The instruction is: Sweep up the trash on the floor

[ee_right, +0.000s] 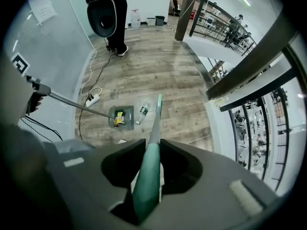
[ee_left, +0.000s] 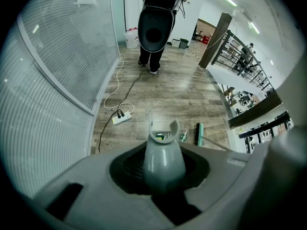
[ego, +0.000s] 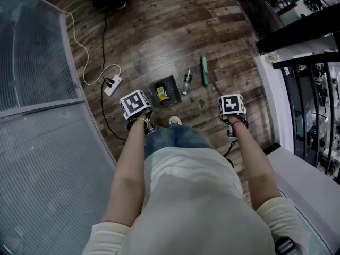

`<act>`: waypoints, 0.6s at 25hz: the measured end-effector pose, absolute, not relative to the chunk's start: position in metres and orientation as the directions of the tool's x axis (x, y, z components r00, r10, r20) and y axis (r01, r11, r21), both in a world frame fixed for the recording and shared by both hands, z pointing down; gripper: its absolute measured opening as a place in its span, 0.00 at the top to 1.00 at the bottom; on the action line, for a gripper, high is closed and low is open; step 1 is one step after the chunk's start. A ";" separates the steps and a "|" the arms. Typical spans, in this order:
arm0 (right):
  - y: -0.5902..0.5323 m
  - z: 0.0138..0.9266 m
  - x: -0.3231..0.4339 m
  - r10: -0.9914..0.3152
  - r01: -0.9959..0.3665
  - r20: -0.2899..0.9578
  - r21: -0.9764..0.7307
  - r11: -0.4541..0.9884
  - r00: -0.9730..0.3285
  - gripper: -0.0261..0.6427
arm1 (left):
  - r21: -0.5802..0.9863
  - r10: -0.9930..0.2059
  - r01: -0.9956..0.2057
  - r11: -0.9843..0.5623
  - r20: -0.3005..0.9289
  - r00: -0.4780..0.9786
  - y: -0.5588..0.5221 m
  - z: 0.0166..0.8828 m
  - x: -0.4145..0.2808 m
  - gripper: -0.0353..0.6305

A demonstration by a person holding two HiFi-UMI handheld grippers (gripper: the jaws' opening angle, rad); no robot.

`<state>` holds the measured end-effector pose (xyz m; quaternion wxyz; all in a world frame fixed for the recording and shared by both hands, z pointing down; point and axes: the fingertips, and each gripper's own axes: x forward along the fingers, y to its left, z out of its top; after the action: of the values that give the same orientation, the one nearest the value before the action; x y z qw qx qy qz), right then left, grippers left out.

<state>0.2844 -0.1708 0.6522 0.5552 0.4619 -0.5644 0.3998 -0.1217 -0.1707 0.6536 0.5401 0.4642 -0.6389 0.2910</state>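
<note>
In the left gripper view, my left gripper is shut on the grey dustpan handle. The dark dustpan lies on the wood floor ahead of my feet and holds a yellow wrapper. My right gripper is shut on the green broom handle. That handle runs down to the green broom head. A small plastic bottle lies on the floor between the dustpan and the broom head. In the right gripper view the dustpan sits left of the bottle.
A white power strip with looping cables lies left of the dustpan. A frosted glass wall borders the left. On the right are a white ledge and black railings. A person in dark clothes stands farther down the floor.
</note>
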 end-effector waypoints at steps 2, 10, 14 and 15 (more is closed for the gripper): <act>-0.175 0.658 0.282 -0.072 -0.955 0.995 0.084 0.285 0.066 0.81 | 0.169 -0.302 -0.904 0.392 0.952 0.047 -0.177 0.652 -0.113 0.81; -0.156 0.679 0.243 -0.030 -0.846 0.994 0.108 0.521 0.108 0.81 | 0.088 -0.267 -0.914 0.397 0.963 -0.023 -0.171 0.650 -0.123 0.81; -0.144 0.683 0.224 -0.044 -0.762 0.991 0.124 0.636 0.125 0.81 | 0.079 -0.259 -0.914 0.399 0.965 -0.030 -0.170 0.650 -0.123 0.81; -0.142 0.684 0.222 -0.047 -0.754 0.991 0.129 0.645 0.129 0.81 | 0.079 -0.259 -0.914 0.399 0.965 -0.029 -0.170 0.651 -0.123 0.81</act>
<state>0.2219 -0.1424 0.6839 0.6747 0.3304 -0.6059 0.2617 -0.1231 -0.1699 0.6507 0.5294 0.4528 -0.6474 0.3091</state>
